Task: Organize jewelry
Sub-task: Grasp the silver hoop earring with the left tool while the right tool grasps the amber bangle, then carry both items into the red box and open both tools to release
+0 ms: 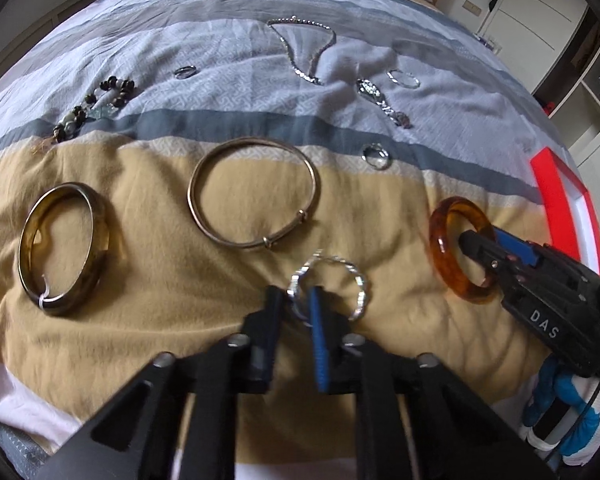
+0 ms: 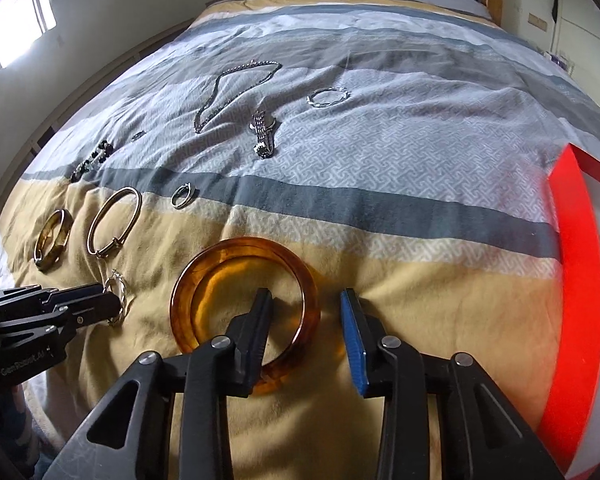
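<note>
Jewelry lies spread across a striped bedspread (image 2: pixel 380 264) of yellow, grey and pale patterned bands. Nearest the left gripper (image 1: pixel 296 300) is a twisted silver hoop (image 1: pixel 356 280), thin and shiny; the gripper's fingers are closed together on the hoop's left rim, black finger outside and blue-padded finger inside the ring. In the right wrist view the same hoop (image 2: pixel 118 300) sits at about 9 o'clock, pinched at the tips of that gripper (image 2: pixel 104 300).

An amber bangle (image 2: pixel 188 284), thick, glossy and translucent orange-brown, lies flat on the yellow band. The right gripper (image 2: pixel 306 300) stands with its jaws apart: the black finger rests inside the bangle's opening and the blue-padded finger is outside the rim to the right, with cloth visible between pad and bangle.

In the left wrist view, toward 9 o'clock lies an olive-brown bangle (image 1: pixel 100 232) with a pale inner lining, and toward 12 o'clock a thin metal bangle (image 1: pixel 316 184) with two small sliders. Beyond them on the grey band are a dark beaded bracelet (image 1: pixel 116 90), a small ring (image 1: pixel 185 72), a silver chain necklace (image 1: pixel 300 64), a chain-link bracelet (image 1: pixel 380 100), another silver hoop (image 1: pixel 404 79) and a ring (image 1: pixel 376 156). A red-rimmed box (image 1: pixel 556 196) sits at 3 o'clock.
</note>
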{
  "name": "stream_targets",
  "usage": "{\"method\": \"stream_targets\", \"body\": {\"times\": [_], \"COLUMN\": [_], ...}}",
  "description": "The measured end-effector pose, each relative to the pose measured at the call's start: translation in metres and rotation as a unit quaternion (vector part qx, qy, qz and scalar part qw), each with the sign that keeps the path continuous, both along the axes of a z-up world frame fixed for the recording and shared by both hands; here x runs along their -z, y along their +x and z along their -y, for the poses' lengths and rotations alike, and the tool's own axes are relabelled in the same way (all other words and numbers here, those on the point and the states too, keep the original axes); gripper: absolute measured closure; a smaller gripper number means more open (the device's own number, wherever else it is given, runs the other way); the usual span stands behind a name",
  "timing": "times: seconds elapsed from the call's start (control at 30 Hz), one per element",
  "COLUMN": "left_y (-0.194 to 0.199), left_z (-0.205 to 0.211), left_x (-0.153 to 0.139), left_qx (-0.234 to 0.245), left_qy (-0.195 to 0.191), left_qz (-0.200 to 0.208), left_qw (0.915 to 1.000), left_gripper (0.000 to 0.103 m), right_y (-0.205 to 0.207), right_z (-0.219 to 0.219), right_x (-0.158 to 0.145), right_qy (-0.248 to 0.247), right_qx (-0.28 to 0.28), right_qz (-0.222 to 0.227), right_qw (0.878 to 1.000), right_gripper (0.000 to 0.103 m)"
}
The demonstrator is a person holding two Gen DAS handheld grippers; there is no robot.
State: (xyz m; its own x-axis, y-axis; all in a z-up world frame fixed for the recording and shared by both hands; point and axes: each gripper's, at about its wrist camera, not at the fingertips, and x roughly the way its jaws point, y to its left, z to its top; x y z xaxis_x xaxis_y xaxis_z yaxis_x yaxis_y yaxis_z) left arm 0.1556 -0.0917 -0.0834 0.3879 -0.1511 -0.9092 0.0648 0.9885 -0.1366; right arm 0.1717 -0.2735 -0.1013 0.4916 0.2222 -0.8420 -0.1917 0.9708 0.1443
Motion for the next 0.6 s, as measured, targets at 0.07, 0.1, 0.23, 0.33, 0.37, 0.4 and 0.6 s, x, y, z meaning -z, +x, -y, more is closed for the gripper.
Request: {"method": "stream_targets", "body": {"times": [0.07,0.1,0.23,0.33,0.37,0.4,0.6], "left_y": [0.001,0.002,-0.003,-0.009,-0.012,-0.016,-0.036], "left_z": [0.001,0.001,0.002,0.0,0.0,-0.001,-0.002], "left_x": [0.0,-0.001,-0.009,-0.017,-0.021,-0.026,-0.058], "left_qx": [0.003,0.005,0.001,-0.003,-0.005,-0.007,-0.012], "left_qy": [0.003,0.005,0.01,0.012,0.016,0.017,0.018], "left_qz": [0.002,0.003,0.014,0.021,0.025,0.03,0.057], "left_qw": [1.0,1.0,0.9999,0.9997,0.9995,0.9994,0.9981], "left_gripper": [0.098,0.098,0.099,0.099,0.099,0.099,0.099], "right_y": [0.001,0.002,-0.003,-0.014,-0.017,-0.022,-0.053], "right_z": [0.0,0.0,0.0,0.001,0.001,0.001,0.011], "right_x": [0.001,0.0,-0.008,-0.02,-0.024,-0.031,-0.067], "right_qy": [-0.005,-0.006,-0.006,-0.003,-0.001,-0.001,0.01], "right_qx": [0.0,0.001,0.0,0.003,0.003,0.003,0.012], "right_qz": [0.005,0.007,0.023,0.037,0.042,0.05,0.085], "right_qw": [1.0,1.0,1.0,0.999,0.999,0.999,0.996], "right_gripper": [0.085,0.091,0.092,0.092,0.093,0.092,0.093]}}
